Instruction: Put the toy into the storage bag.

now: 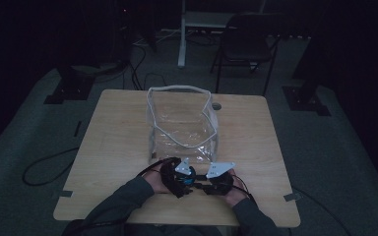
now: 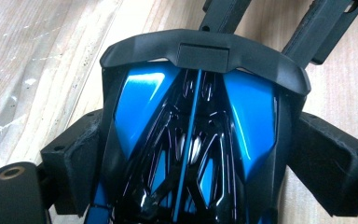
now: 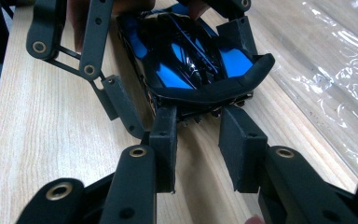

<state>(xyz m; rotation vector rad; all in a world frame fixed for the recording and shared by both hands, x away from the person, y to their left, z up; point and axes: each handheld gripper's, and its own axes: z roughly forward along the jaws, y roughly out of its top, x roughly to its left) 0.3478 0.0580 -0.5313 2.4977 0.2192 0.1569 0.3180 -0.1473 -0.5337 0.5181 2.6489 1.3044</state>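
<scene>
Shiny blue and black, the toy car [image 2: 191, 140] sat on the wooden table [image 1: 113, 147] squeezed between the left gripper's [image 2: 191, 154] jaws, while the right gripper [image 3: 198, 140] stood partly open at its spoiler, beside the crinkly clear bag [image 1: 182, 123].

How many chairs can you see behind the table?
1. A dark folding chair stands on the floor beyond the far edge of the table, toward the right. The room is dark, so another could be hidden in the shadows.
</scene>
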